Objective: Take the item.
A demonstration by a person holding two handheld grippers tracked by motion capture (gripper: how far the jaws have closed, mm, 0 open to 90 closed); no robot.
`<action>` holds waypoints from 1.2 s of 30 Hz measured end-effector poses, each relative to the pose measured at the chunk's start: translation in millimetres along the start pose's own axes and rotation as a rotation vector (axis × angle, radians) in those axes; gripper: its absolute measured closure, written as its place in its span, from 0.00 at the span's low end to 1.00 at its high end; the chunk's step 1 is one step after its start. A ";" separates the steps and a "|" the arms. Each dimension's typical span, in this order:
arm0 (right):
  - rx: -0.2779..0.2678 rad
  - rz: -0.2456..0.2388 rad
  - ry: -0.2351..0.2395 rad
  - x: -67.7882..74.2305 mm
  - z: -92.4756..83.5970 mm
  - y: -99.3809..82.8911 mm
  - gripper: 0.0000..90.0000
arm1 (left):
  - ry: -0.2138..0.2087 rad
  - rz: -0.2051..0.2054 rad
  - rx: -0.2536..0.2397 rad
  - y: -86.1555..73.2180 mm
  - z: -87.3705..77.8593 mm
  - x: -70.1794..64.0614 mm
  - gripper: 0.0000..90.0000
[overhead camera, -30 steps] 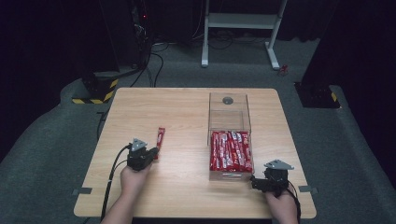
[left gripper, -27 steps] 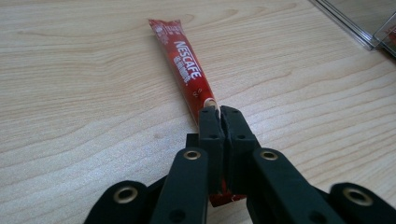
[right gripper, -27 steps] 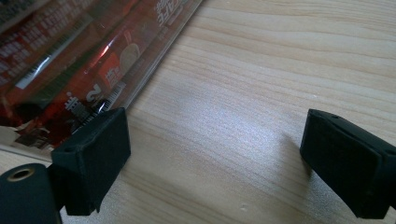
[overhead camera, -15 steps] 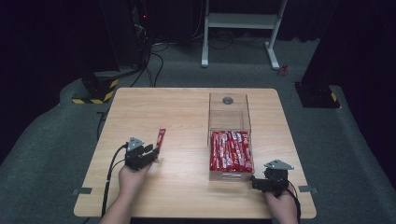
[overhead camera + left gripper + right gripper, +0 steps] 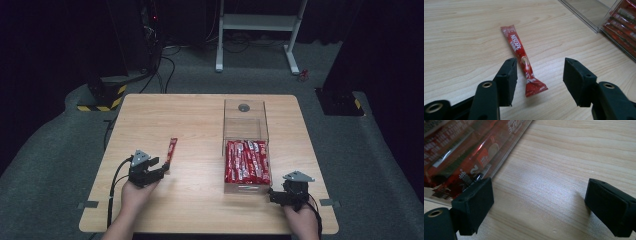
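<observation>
Sachet look: the red stick sachet (image 5: 522, 56) is long and narrow, with white "NESCAFE" lettering along it and a flared, crimped end nearest my jaws; it lies flat on the wooden table (image 5: 200, 125).
Sachet place: in the high view the red stick sachet (image 5: 171, 149) sits on the left half of the table, well apart from the clear box (image 5: 245, 145), its long axis running roughly toward the far edge and slightly tilted.
My left claw: my left gripper (image 5: 539, 80) is spread wide, holding nothing; the jaws stand either side of the sachet's near crimped end without touching it. In the high view my left gripper (image 5: 159, 170) sits just at the sachet's near end.
My right claw: my right gripper (image 5: 537, 207) is also released, jaws far apart over bare wood, grasping nothing. In the high view my right gripper (image 5: 272, 195) rests near the front right corner, just beside the clear box's near end.
Box: the clear box has its near part packed with red sachets (image 5: 246, 160) lying side by side; the far part holds a small dark round thing I cannot identify.
Edges: the sachet lies well inside the table's left and near edges.
Open room: bare wood lies between the sachet and the box, and on the far left part of the table.
</observation>
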State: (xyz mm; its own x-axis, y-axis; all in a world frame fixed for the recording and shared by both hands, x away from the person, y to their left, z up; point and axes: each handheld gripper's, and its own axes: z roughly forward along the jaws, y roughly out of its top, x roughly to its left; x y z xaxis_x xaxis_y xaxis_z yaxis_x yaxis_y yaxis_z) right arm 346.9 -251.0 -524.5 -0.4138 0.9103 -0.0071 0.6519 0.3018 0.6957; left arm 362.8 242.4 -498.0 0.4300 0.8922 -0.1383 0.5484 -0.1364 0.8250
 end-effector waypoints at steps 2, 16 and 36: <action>0.000 0.000 0.000 0.0 0.0 0.0 0.09 | 0.001 0.004 -0.001 -1.8 -3.4 0.3 0.48; 0.000 0.000 0.000 0.0 0.0 0.0 0.09 | 0.018 0.043 0.064 -30.5 -27.5 1.3 0.37; 0.000 0.000 -0.001 0.1 -0.1 -0.1 0.09 | 0.067 0.128 0.154 -65.5 -42.6 5.4 0.20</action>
State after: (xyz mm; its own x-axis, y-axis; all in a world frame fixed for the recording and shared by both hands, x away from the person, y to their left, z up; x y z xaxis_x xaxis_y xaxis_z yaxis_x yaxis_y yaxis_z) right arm 346.7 -250.9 -524.5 -0.4130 0.9107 -0.0081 0.6520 0.3018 0.6956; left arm 298.6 274.5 -529.4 0.4579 0.8890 0.0032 0.5975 -0.3104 0.7394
